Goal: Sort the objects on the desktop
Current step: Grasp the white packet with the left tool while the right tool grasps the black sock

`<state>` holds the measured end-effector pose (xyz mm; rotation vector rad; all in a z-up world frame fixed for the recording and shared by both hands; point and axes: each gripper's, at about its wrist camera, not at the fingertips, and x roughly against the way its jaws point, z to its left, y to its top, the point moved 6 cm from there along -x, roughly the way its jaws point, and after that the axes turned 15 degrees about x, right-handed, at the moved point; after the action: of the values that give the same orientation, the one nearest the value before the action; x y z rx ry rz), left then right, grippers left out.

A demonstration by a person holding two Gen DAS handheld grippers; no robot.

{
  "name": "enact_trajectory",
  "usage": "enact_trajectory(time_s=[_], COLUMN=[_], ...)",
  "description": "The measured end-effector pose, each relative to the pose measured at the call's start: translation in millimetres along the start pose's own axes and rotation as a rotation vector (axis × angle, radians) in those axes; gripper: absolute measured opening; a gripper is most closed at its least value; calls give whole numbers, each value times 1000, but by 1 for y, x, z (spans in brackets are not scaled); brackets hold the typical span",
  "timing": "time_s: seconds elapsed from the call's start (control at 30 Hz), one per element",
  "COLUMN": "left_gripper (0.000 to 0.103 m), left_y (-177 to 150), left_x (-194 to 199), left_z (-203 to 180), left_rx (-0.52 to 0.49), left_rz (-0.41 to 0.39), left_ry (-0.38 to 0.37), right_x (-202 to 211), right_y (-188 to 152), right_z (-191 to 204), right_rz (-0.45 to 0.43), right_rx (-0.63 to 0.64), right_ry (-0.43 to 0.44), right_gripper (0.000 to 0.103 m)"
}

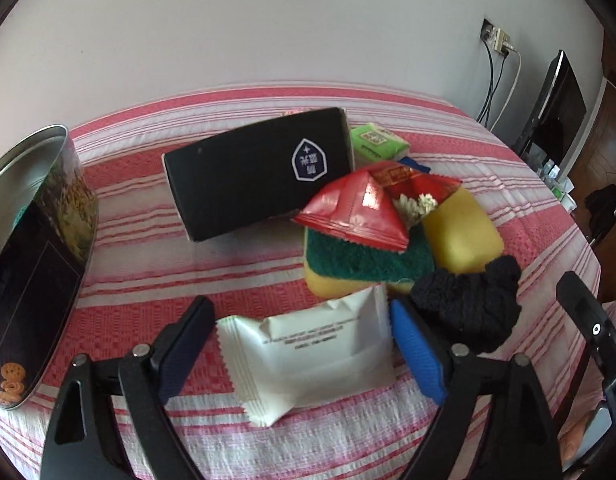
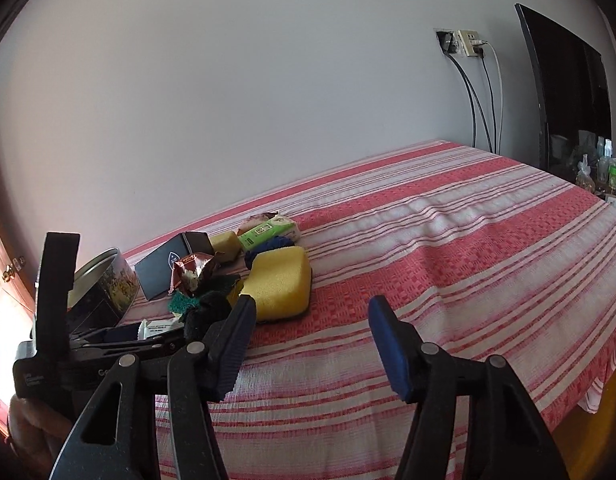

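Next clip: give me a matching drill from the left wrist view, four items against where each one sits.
Items:
1. white packet
2. red packet
3. tin
4. black box

Places:
A. resting on the green scouring pad
B. between the jaws of the left gripper
C. far left of the table, top open
D. just left of the green tissue pack

Pairs: 1-B, 2-A, 3-C, 4-D

Both wrist cameras look forward along their claws, the left steeply down and close on the desk [image 1: 268, 264], the right lower and flatter, sharing the yellow sponge [image 2: 282, 280].
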<state>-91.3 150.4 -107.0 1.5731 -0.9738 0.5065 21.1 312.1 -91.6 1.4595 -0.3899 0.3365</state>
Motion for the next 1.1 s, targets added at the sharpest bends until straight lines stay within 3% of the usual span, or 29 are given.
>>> enact_trajectory(time_s=[0.07, 0.17, 0.33, 0.53, 0.6, 0.7, 0.9, 1.0, 1.03, 1.07, 1.1], left_gripper=[65, 58, 51, 51, 51, 51, 51, 51, 51, 51, 51], left_y=[-4, -10, -13, -10, -5, 3, 5, 1, 0, -1, -1], left_x=[3, 8, 16, 47, 56, 67, 75, 76, 77, 77, 77], left_z=[-4, -9, -4, 10, 16, 24, 38, 44, 47, 48, 50], left_rx=[-41, -74, -38, 14, 42, 64, 88, 103, 107, 111, 114], left_rz=[-13, -12, -18, -147, -168, -203, -230, -224, -222, -222, -222], left_ry=[29, 1, -66, -62, -75, -70, -61, -60, -61, -63, -65], right_x=[-4, -10, -12, -20, -25, -33, -62, -69, -70, -70, -69], right_y=[-2, -6, -8, -6, -4, -2, -3, -1, -1, -1, -3], right_z=[0, 5, 12, 24, 30, 35, 50, 52, 53, 54, 55], right_rz=[17, 43, 56, 92, 108, 123, 204, 209, 214, 217, 229], right_rx=[-10, -20, -14, -13, -25, -49, -75, -64, -60, -54, -41], right_ry=[16, 51, 78, 145, 190, 203, 246, 220, 222, 221, 218], right_gripper=[62, 62, 62, 64, 75, 78, 78, 77, 76, 66, 62])
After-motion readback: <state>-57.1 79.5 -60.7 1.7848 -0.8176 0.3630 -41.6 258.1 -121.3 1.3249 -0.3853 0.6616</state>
